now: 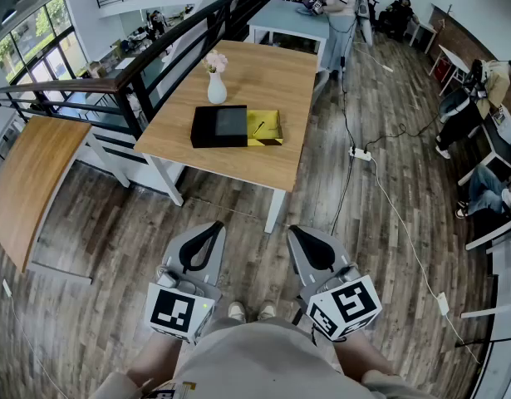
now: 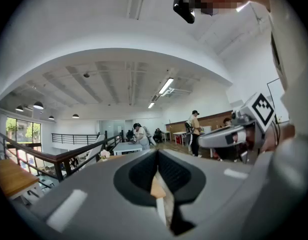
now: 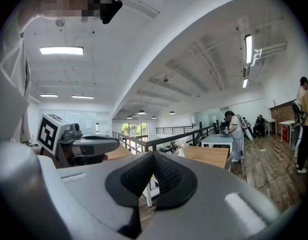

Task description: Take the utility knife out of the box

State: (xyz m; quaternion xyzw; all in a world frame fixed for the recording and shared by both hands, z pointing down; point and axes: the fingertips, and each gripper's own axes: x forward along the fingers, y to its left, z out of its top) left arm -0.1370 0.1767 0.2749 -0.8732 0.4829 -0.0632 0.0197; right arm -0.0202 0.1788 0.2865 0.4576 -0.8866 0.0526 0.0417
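Table [image 1: 263, 81]: light wood, matt, smooth top.
Floor [image 1: 105, 239]: dark wood planks, grain visible, faint sheen.
Box [image 1: 219, 126]: matt black surface, looks like card or plastic, cannot tell which.
Vase [image 1: 217, 90]: white, smooth, glazed look.
Railing [image 1: 168, 44]: dark metal bars.
Left gripper [image 1: 210, 228] and right gripper [image 1: 295, 231]: grey matt plastic shells.
Pads [image 3: 166, 174]: black, finely ribbed, rubber-like.

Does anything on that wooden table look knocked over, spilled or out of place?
Nothing stands out. The vase stands upright, the black box lies flat beside the open yellow tray, and nothing is spilled on the table.
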